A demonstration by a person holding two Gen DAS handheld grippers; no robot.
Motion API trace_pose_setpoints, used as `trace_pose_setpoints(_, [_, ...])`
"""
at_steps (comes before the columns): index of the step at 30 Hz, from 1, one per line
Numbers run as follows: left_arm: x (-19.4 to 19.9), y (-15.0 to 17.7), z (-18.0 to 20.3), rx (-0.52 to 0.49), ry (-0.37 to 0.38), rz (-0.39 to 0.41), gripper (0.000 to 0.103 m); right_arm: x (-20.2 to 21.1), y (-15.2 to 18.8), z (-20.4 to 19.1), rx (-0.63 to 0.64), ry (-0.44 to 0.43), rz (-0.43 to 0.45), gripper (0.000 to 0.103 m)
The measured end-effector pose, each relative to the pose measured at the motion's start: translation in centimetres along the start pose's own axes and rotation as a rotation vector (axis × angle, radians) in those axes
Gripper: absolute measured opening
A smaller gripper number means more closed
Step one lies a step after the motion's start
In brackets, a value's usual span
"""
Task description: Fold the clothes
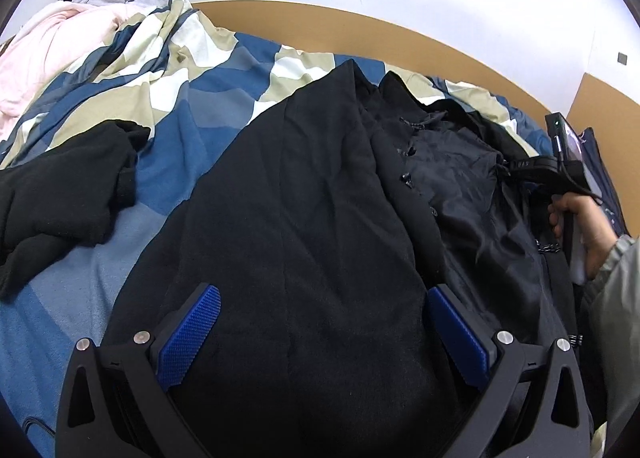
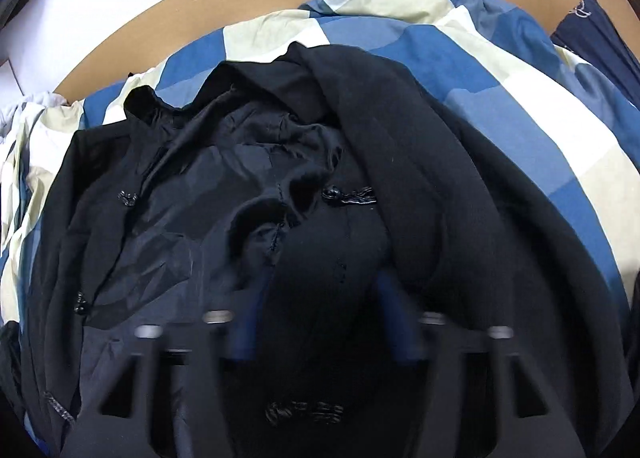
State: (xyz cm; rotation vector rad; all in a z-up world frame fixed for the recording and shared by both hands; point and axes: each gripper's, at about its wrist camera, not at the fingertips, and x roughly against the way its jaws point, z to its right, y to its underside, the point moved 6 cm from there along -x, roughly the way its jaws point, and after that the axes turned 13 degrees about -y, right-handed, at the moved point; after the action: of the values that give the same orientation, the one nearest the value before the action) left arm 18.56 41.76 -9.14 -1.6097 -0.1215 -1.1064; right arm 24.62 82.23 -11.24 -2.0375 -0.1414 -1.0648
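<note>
Jacket (image 1: pixel 304 194) lies spread, lining up, on your bed (image 1: pixel 208 106); both grippers, left (image 1: pixel 320 322) and right (image 2: pixel 320 322), hover spread apart, ready to pinch cloth.

Your coat (image 1: pixel 304 194) lies spread on the bedspread (image 1: pixel 208 98), a crumpled garment (image 1: pixel 60 194) to its left, the headboard (image 1: pixel 360 30) behind.
</note>
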Motion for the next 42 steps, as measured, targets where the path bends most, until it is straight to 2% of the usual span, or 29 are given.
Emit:
trace_pose_setpoints(1, [0.0,0.0,0.0,0.005,0.004,-0.002,0.103,0.4,-0.3,-0.3,0.006,-0.011,0.027,0.015])
trace_pose_setpoints(3, [-0.1,0.0,0.0,0.008,0.006,-0.003,0.103,1.2,-0.8,-1.1,0.021,-0.039,0.081,0.007])
trace_pose_setpoints(4, [-0.1,0.1,0.1,0.007,0.006,-0.002,0.103,2.1,-1.2,-2.2,0.048,-0.089,0.109,0.007])
trace_pose_setpoints(6, [0.0,0.1,0.1,0.007,0.007,-0.001,0.103,4.3,-1.8,-4.8,0.121,-0.212,0.172,0.007])
trace_pose_setpoints(9, [0.1,0.1,0.0,0.014,0.013,0.0,0.103,8.3,-1.9,-9.0,0.245,-0.453,0.27,0.007])
trace_pose_setpoints(13, [0.1,0.0,-0.1,0.019,0.017,0.0,0.103,8.8,-0.4,-11.4,0.334,-0.558,0.207,0.007])
trace_pose_setpoints(14, [0.1,0.0,-0.1,0.018,0.017,0.0,0.103,7.5,0.3,-11.7,0.362,-0.532,0.134,0.008])
trace_pose_setpoints(17, [0.1,0.0,-0.1,0.013,0.014,-0.003,0.103,1.5,4.4,-12.2,0.426,-0.409,-0.222,0.014])
trace_pose_setpoints(18, [0.1,0.0,0.0,0.012,0.012,-0.003,0.103,0.5,5.3,-12.1,0.442,-0.371,-0.257,0.017])
trace_pose_setpoints(20, [0.1,0.0,-0.1,0.012,0.014,-0.002,0.103,-1.3,6.9,-11.8,0.47,-0.303,-0.32,0.034])
trace_pose_setpoints(22, [0.2,0.0,-0.1,0.013,0.016,-0.002,0.103,-0.8,6.5,-11.8,0.427,-0.353,-0.277,0.055])
trace_pose_setpoints(24, [0.2,0.0,-0.1,0.013,0.015,-0.003,0.103,0.9,5.4,-11.6,0.401,-0.391,-0.199,0.063])
trace_pose_setpoints(26, [0.2,0.1,-0.1,0.011,0.014,-0.003,0.103,3.4,3.5,-11.4,0.395,-0.415,-0.081,0.068])
trace_pose_setpoints(28, [0.2,0.0,-0.1,0.01,0.014,0.0,0.103,5.4,1.7,-10.4,0.357,-0.385,0.026,0.082])
trace_pose_setpoints(29, [0.2,0.0,-0.2,0.01,0.015,0.0,0.103,5.8,0.8,-9.8,0.332,-0.354,0.058,0.082])
trace_pose_setpoints(30, [0.2,0.0,-0.2,0.012,0.015,0.001,0.103,5.9,0.8,-9.2,0.322,-0.316,0.063,0.082])
trace_pose_setpoints(34, [0.2,0.1,-0.4,0.017,0.015,0.0,0.103,1.5,2.1,-7.0,0.358,-0.122,-0.04,0.082])
trace_pose_setpoints(38, [0.1,0.2,-0.2,0.007,0.007,-0.005,0.103,-3.3,2.7,-3.3,0.271,-0.066,-0.076,0.082])
trace_pose_setpoints(42, [-0.6,0.4,0.1,-0.012,0.006,-0.029,0.103,-5.3,-0.3,-2.5,0.255,0.007,-0.047,0.087])
